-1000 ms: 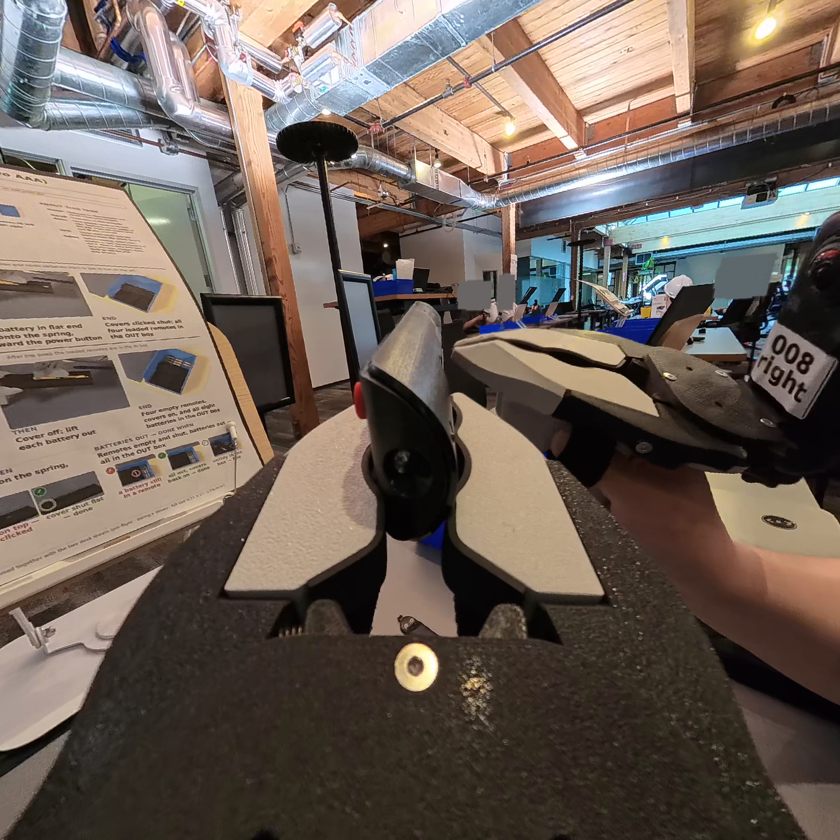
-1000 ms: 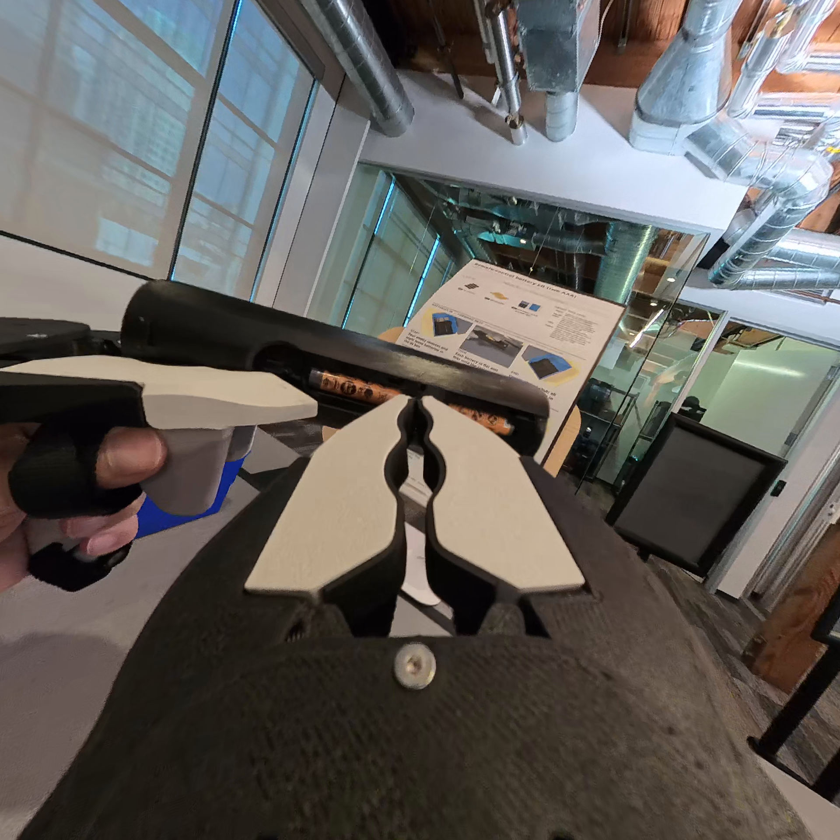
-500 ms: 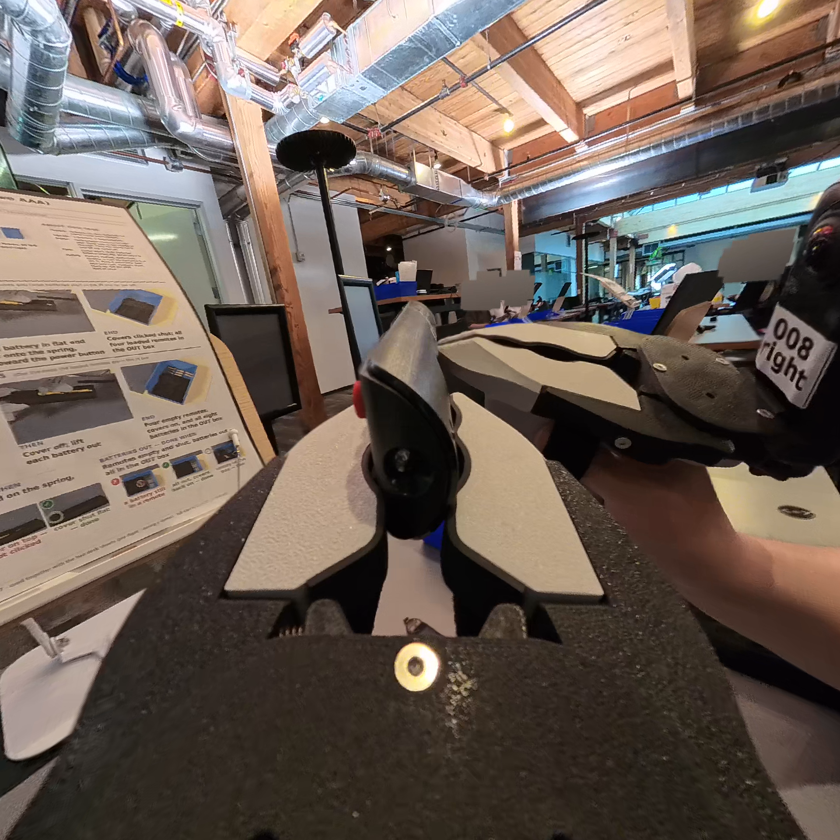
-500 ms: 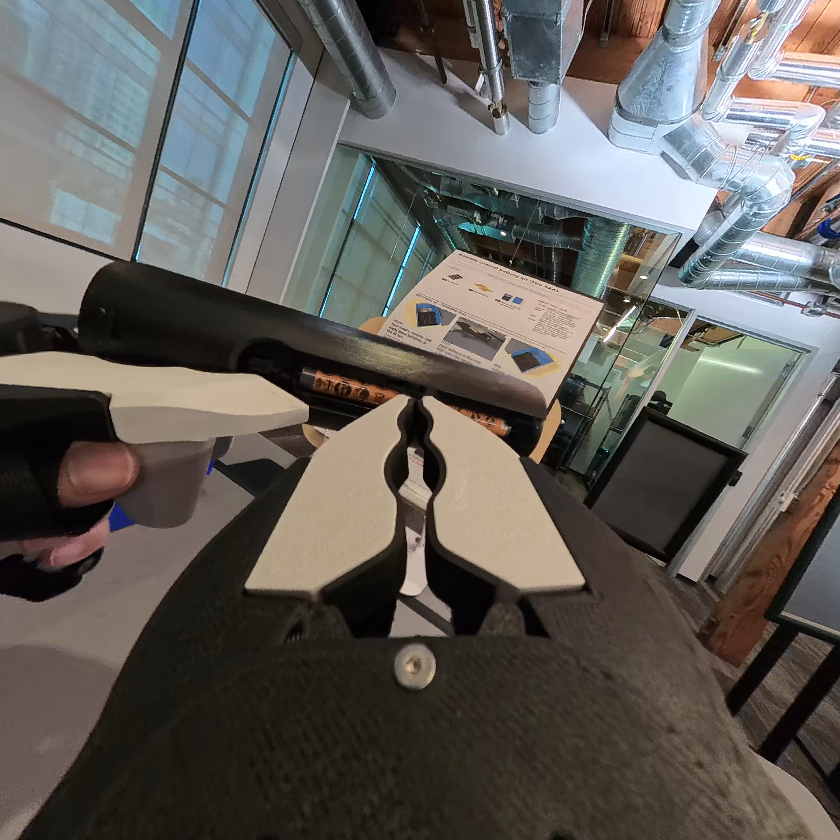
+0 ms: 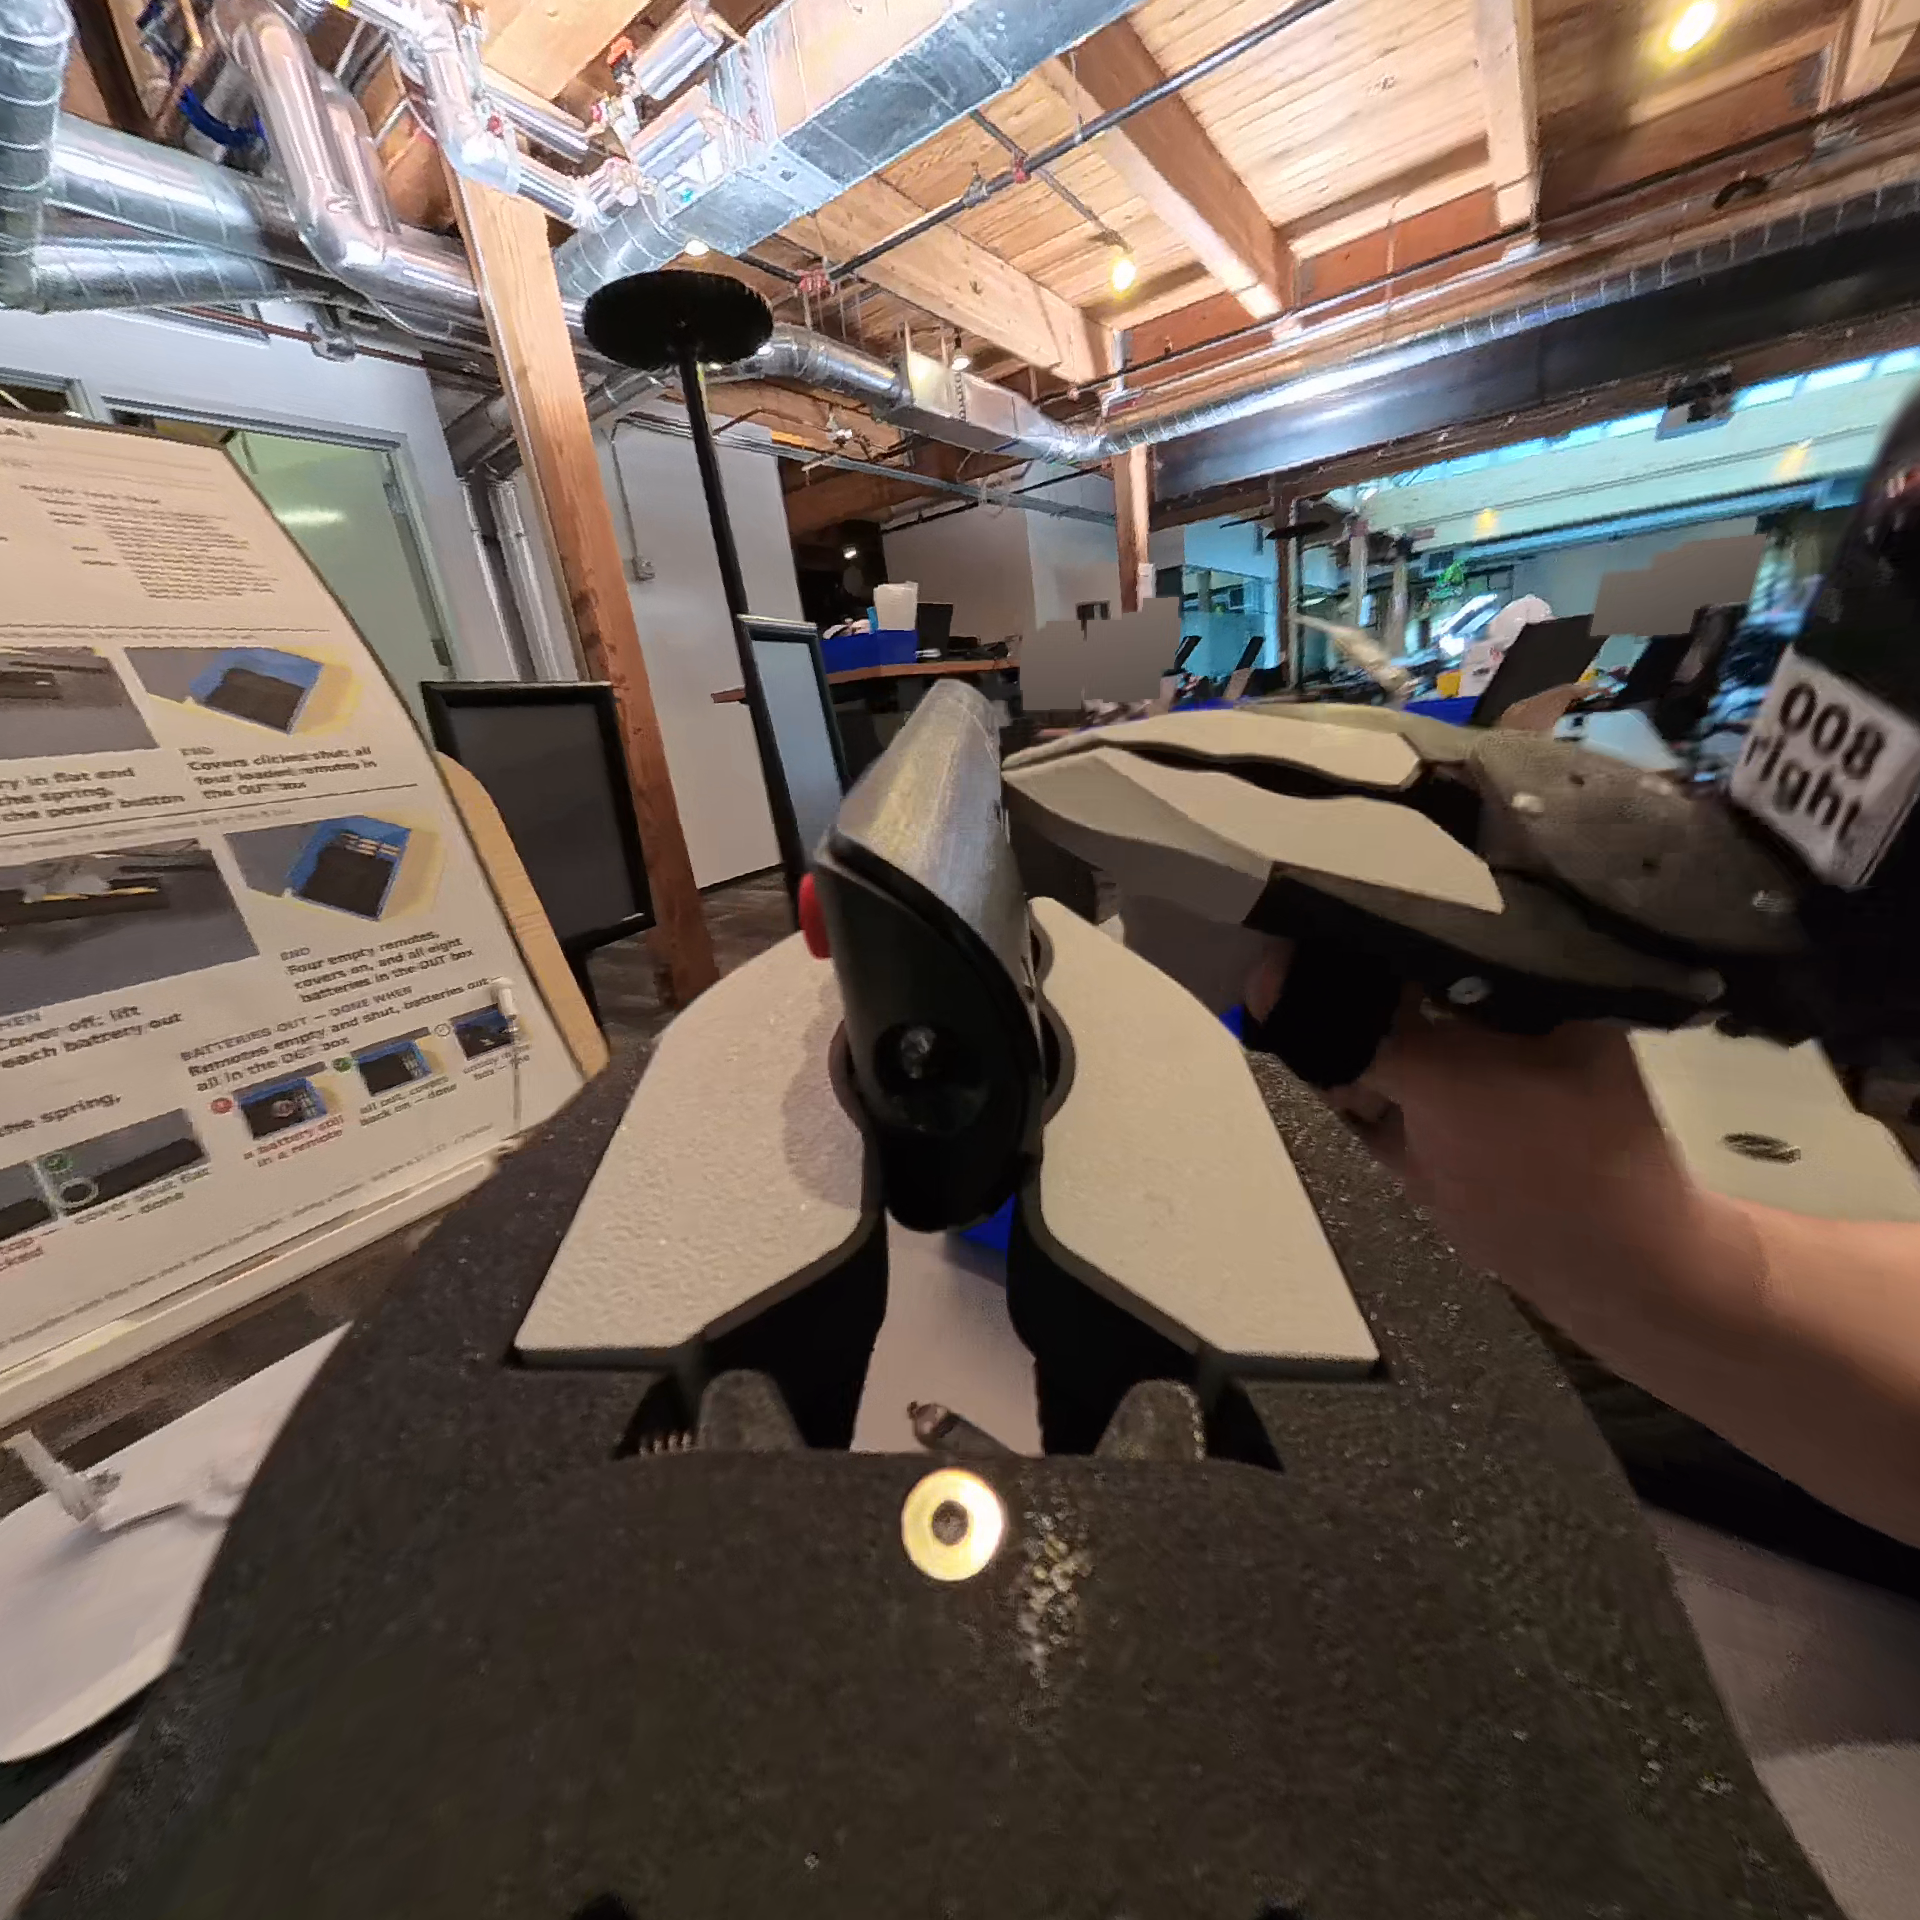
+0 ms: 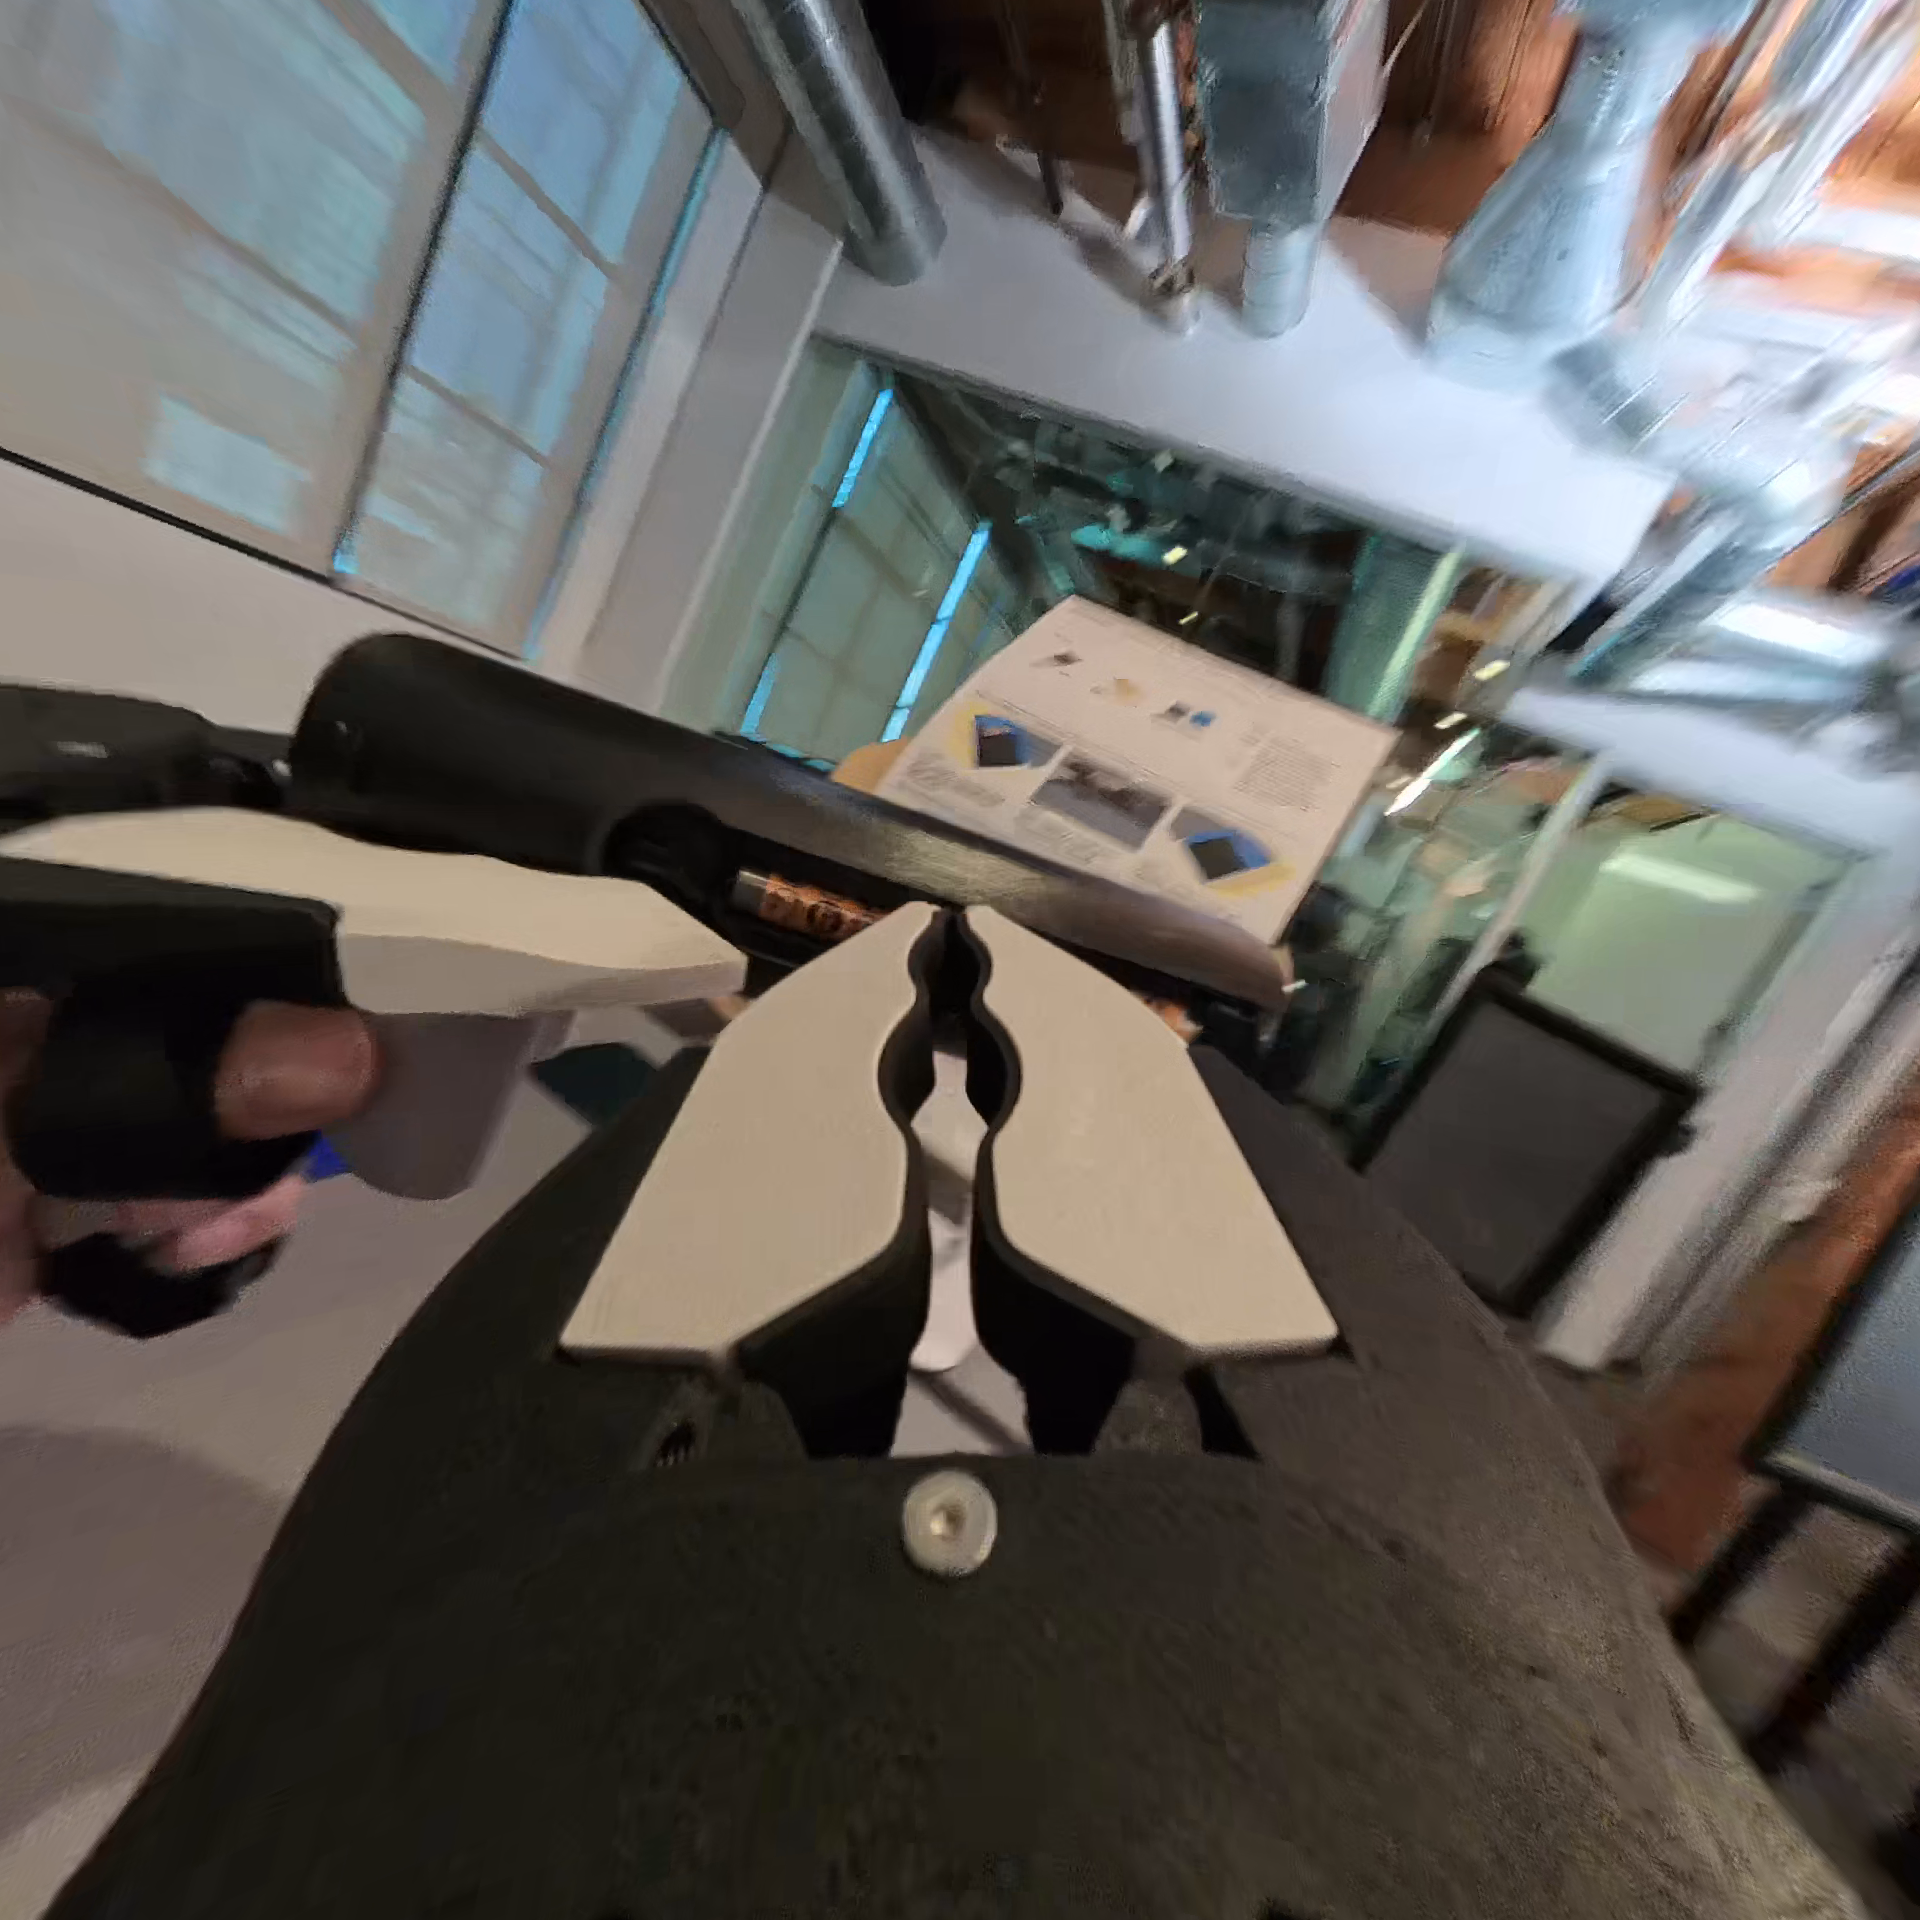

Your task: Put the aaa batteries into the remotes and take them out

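Observation:
My left gripper [image 5: 935, 1039] is shut on one end of a black remote [image 5: 925, 987] and holds it up in the air, end-on to the camera. In the right wrist view the remote [image 6: 499, 748] runs across the frame with its battery bay open, and an orange AAA battery [image 6: 800, 904] lies in it. My right gripper [image 6: 948, 920] is shut, with its tips at the bay next to the battery. It shows in the left wrist view [image 5: 1013, 790] touching the remote's right side. I cannot see anything between its jaws.
An instruction board [image 5: 187, 883] stands at the left on the white table [image 5: 1766, 1132]. A blue box [image 5: 987, 1226] shows below the remote. A wooden post [image 5: 582, 582], a black pole stand [image 5: 727, 582] and a black framed panel [image 5: 540, 800] stand behind.
The right gripper has closed in on the remote's side and is now swinging, blurring its view. The remote has tilted a little in the left gripper, which stays shut on it.

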A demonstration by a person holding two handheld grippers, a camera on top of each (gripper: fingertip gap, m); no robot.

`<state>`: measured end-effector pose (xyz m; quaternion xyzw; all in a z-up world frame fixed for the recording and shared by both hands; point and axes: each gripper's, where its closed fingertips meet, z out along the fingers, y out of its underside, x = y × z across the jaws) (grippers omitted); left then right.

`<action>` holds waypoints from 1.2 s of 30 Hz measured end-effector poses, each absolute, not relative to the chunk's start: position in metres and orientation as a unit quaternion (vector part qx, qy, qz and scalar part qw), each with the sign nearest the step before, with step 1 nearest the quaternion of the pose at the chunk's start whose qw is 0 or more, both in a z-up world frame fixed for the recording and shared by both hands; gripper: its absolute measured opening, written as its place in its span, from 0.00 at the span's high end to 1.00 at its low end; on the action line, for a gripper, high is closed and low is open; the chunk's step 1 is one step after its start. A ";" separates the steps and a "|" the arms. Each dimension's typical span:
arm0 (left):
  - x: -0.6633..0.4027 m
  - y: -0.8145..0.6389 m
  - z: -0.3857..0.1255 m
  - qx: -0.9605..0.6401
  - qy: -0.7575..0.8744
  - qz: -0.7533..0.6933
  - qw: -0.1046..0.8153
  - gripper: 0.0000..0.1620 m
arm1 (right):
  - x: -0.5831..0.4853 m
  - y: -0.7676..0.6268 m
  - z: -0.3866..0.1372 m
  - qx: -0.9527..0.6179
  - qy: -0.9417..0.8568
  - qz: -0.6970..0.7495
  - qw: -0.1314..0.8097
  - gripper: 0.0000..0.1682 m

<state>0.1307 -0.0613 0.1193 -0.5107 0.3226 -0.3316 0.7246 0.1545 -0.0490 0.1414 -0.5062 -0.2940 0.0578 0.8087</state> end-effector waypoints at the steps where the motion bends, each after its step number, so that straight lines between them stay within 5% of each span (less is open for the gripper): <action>1: 0.129 -0.058 0.118 -0.513 0.324 -0.316 0.730 0.86 | 0.152 -0.046 0.137 -0.526 -0.299 0.089 0.792 0.99; 5: 0.130 -0.052 0.113 -0.531 0.317 -0.349 0.704 0.86 | 0.137 -0.053 0.132 -0.523 -0.347 0.201 0.752 0.99; 36: 0.148 -0.055 0.077 -0.611 0.433 -0.345 0.565 0.86 | 0.138 -0.061 0.092 -0.420 -0.607 -0.059 0.672 0.98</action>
